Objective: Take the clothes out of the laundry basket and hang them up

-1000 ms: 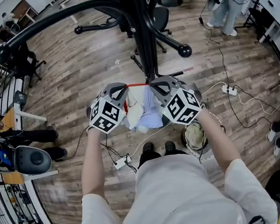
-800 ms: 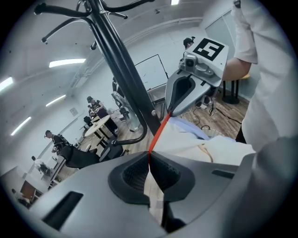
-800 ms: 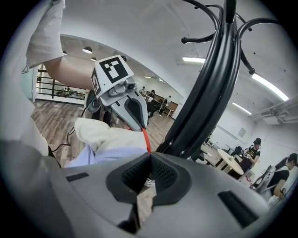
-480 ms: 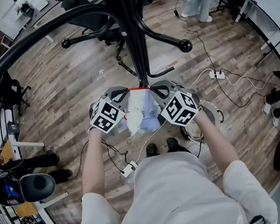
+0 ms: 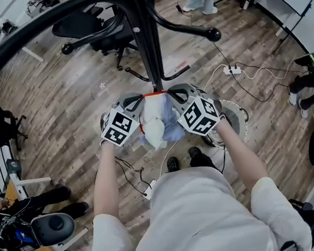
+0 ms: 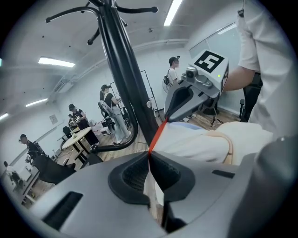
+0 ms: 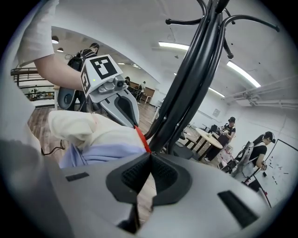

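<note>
A bundle of clothes, white [image 5: 154,129] and pale blue [image 5: 172,127], hangs from a thin red strip [image 5: 154,94] stretched taut between my two grippers. My left gripper [image 5: 139,100] is shut on the strip's left end [image 6: 157,135] and my right gripper [image 5: 171,96] is shut on its right end [image 7: 141,137]. Each gripper view shows the other gripper: the right gripper [image 6: 182,101] and the left gripper [image 7: 122,108]. The black coat rack pole [image 5: 147,42] stands just beyond the strip. The round laundry basket [image 5: 237,116] sits on the floor by my right forearm.
The coat rack's curved black arms [image 5: 41,28] reach overhead and its feet [image 5: 212,34] spread over the wood floor. An office chair [image 5: 84,26] stands behind it. Cables and a power strip [image 5: 231,70] lie at the right. People stand around the room [image 6: 110,111].
Both grippers keep their hold on the red strip with the clothes hanging. The view has swung, so the coat rack pole and the basket have shifted relative to the grippers.
</note>
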The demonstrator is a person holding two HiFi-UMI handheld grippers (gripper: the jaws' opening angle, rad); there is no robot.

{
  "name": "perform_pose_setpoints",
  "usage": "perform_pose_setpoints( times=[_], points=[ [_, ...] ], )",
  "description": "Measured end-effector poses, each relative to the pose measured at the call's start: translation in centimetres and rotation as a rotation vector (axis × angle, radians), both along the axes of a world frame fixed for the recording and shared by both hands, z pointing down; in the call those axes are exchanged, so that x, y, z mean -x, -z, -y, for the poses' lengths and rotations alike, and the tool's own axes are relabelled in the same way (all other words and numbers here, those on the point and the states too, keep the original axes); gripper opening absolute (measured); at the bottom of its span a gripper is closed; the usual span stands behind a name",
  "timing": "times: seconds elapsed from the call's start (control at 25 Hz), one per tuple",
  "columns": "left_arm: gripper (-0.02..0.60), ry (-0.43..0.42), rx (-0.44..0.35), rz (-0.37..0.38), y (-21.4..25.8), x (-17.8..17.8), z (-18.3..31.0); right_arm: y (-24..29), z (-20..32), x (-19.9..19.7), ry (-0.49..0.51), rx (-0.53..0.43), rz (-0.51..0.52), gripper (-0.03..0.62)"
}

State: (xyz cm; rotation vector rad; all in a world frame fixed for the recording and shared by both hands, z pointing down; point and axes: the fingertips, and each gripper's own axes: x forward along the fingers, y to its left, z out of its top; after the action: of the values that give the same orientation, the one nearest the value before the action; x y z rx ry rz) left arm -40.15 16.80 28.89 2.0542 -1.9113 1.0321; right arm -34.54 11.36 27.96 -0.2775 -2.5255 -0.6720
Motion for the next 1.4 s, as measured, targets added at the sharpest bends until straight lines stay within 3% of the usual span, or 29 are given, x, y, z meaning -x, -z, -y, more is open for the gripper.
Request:
perform_pose_setpoints(
  times=[0.44, 0.92, 1.32, 1.4],
  points=[
    [0.026, -0.049, -0.028, -0.012, -0.9, -0.7, 1.5, -1.3, 1.0, -0.8, -0.109, -0.006, 0.001, 0.009],
    [0.028, -0.070, -0.090, -0.144, -2.0, -2.4, 0.7, -2.3, -0.3, -1.6, -0.141, -0.002, 0.002, 0.014],
    [0.029, -0.067, -0.176, -0.197, -1.9, -3.3, 0.2, -3.1, -1.3, -2.5, -0.145, -0.013, -0.008, 0.054],
    [0.098, -0.059, -0.180, -0.194, -1.8, -3.2, 0.2, -3.2, -1.4, -2.6, -0.147, -0.017, -0.008, 0.063]
  ],
)
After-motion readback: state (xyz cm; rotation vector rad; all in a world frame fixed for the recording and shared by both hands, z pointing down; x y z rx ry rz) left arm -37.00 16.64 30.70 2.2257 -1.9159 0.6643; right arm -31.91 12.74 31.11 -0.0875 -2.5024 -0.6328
